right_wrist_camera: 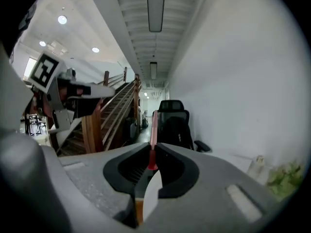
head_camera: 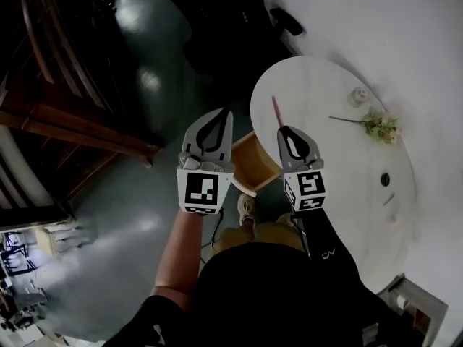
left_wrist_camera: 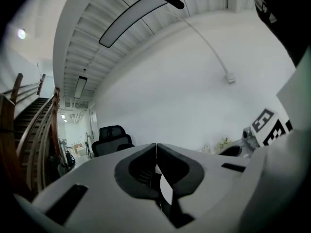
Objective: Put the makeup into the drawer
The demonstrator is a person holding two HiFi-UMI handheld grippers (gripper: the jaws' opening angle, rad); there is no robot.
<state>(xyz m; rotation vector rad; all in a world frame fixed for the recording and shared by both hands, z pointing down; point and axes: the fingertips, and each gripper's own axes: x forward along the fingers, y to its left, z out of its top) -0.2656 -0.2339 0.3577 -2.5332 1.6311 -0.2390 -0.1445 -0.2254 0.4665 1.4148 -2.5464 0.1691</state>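
In the head view, the person stands beside a round white table (head_camera: 340,150) and holds both grippers out in front of the body. The left gripper (head_camera: 223,118) has its jaws together and there is nothing in it. The right gripper (head_camera: 283,131) is closed on a thin pink makeup pencil (head_camera: 275,111). The pencil sticks out past the jaw tips, over the near edge of the table. Between the two grippers and lower down there is a light wooden drawer (head_camera: 258,162) at the table's edge. It is open, and I cannot tell what is inside it. On the table, well apart from the pencil, lie a flower sprig (head_camera: 380,126) and a small jar (head_camera: 359,95).

In the left gripper view, the left gripper (left_wrist_camera: 156,146) points level toward a white wall. Its two jaws meet at the tips with nothing between them. A black office chair (left_wrist_camera: 111,137) stands at the left, next to a wooden staircase (left_wrist_camera: 30,123). The marker cube (left_wrist_camera: 266,122) of the right gripper shows at the right edge.

In the right gripper view, the right gripper (right_wrist_camera: 151,148) has its jaws nearly together, and they pinch the makeup pencil (right_wrist_camera: 153,130). The pencil stands up straight from the gap between them. Behind it are the office chair (right_wrist_camera: 174,123) and the staircase (right_wrist_camera: 109,108). The left gripper (right_wrist_camera: 90,90) shows at the left.
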